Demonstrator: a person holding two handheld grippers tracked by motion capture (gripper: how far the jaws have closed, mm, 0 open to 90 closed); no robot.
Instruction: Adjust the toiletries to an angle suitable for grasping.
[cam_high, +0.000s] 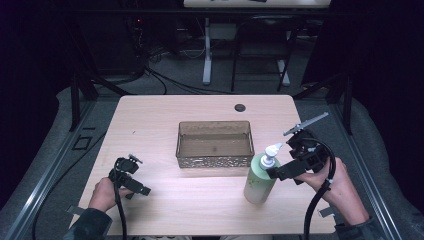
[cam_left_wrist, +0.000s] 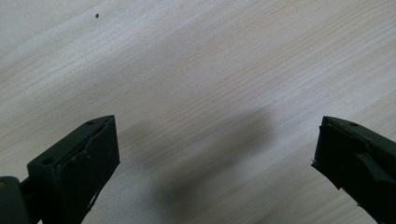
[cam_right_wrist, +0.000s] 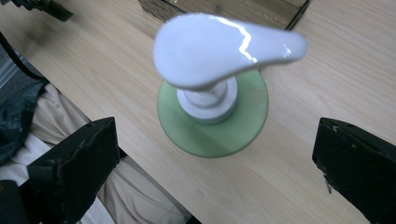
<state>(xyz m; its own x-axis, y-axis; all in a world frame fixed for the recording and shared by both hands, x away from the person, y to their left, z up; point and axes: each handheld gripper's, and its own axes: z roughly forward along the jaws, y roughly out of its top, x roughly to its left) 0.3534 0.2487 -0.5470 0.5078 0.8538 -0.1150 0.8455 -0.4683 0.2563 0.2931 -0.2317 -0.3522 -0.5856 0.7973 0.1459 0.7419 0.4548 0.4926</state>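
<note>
A pale green pump bottle (cam_high: 259, 182) with a white pump head (cam_high: 270, 154) stands upright on the wooden table (cam_high: 165, 115), just in front of the right corner of a brown see-through rectangular bin (cam_high: 215, 161). My right gripper (cam_high: 278, 173) hovers at the bottle's top from the right, open. In the right gripper view I look down on the white pump head (cam_right_wrist: 224, 46) and green shoulder (cam_right_wrist: 212, 135), with the right gripper (cam_right_wrist: 217, 140) wide apart on either side, touching nothing. My left gripper (cam_high: 141, 189) rests low near the front left, and in its own view it is open (cam_left_wrist: 217, 140) over bare wood.
The bin looks empty inside. A dark round grommet (cam_high: 240, 107) sits in the table behind it. The table's front edge and a person's lap (cam_right_wrist: 121, 196) lie just below the bottle. Desk and chair legs (cam_high: 207, 55) stand on the floor beyond.
</note>
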